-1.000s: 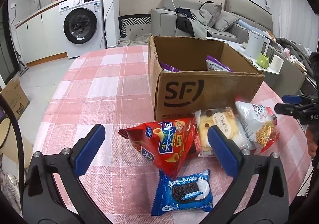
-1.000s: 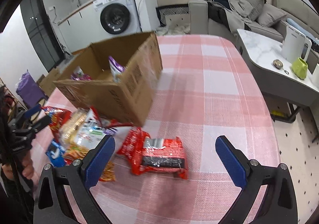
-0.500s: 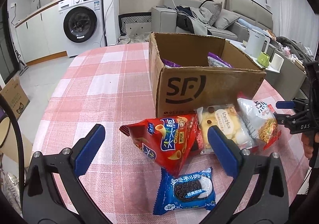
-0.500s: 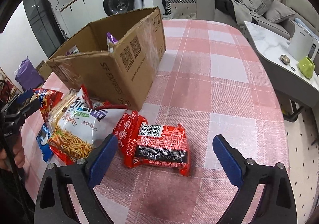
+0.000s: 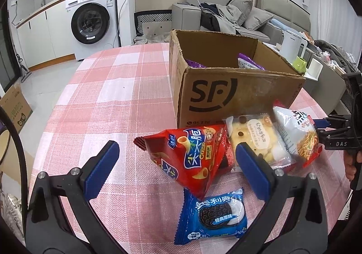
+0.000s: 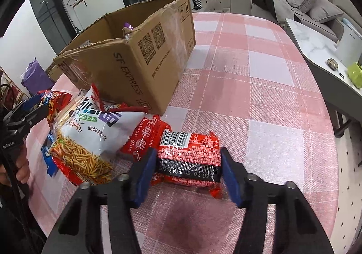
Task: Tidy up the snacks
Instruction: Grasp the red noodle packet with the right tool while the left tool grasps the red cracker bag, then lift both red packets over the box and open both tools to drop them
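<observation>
The right gripper (image 6: 189, 167) tilts steeply downward, its jaws closing, both pads seemingly pressing a packet between them. The left gripper (image 5: 175, 167) hovers angled down, jaws wide apart.

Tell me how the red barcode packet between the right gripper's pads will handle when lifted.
The red barcode packet looks blocky, so it probably stays fairly stiff. Its glossy film may slip, though the closing right gripper spans its short sides squarely. The loose crimped end will likely just flap.
</observation>
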The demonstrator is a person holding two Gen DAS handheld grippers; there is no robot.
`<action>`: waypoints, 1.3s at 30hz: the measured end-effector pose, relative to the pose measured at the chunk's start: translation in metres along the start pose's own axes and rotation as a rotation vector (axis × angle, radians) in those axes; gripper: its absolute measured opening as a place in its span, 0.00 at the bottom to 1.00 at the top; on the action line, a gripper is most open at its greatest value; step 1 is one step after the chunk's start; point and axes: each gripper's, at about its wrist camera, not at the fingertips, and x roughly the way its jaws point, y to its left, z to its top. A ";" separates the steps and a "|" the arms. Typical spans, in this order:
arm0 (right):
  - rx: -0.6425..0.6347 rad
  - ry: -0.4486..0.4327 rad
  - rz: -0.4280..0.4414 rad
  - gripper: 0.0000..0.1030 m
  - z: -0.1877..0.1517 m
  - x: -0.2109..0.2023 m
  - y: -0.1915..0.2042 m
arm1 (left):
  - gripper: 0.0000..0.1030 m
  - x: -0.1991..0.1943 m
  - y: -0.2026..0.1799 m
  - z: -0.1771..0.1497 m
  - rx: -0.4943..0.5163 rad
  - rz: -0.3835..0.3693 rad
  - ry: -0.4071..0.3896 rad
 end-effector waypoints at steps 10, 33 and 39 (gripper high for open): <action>0.020 -0.090 -0.018 0.48 0.004 -0.022 -0.004 | 0.99 0.005 0.000 -0.001 0.003 -0.001 0.006; 0.032 -0.205 0.022 0.48 0.011 -0.056 0.000 | 0.64 0.040 0.019 -0.005 -0.109 -0.142 0.051; 0.026 -0.206 0.027 0.48 0.009 -0.057 0.001 | 0.49 0.038 0.018 -0.005 -0.100 -0.146 0.037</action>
